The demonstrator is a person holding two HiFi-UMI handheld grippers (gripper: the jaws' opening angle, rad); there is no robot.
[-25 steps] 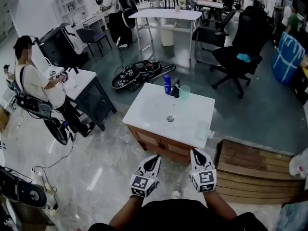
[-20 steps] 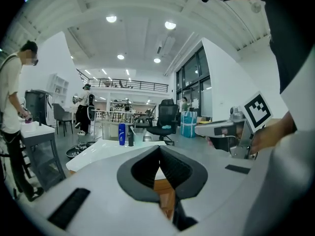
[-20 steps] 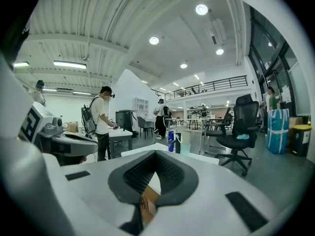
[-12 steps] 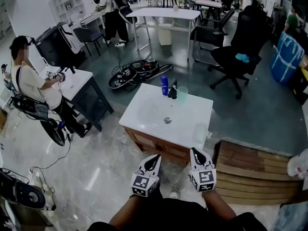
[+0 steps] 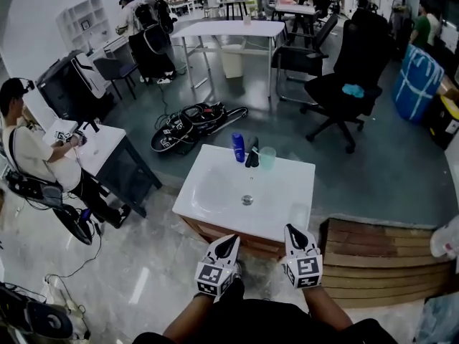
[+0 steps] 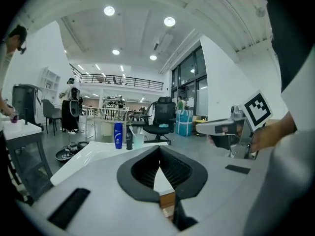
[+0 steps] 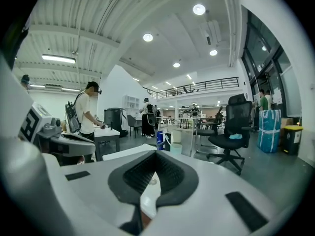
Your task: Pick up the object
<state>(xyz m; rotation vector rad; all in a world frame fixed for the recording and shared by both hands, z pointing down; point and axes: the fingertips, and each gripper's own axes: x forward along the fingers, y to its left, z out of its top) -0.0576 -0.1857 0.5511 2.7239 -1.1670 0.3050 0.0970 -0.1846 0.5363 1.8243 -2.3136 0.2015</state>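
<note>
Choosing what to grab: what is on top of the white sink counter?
Along the counter far edge: a blue bottle, a dark object and a pale cup. Cup contents unclear.

Black office chair (image 5: 343, 92) at back, wooden pallet (image 5: 380, 255) at right, seated person (image 5: 30, 156) by white desk (image 5: 107, 138) at left.

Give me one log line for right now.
left gripper shut, empty | right gripper shut, empty | both short of sink | blue bottle, cup upright at sink's far edge, untouched
</note>
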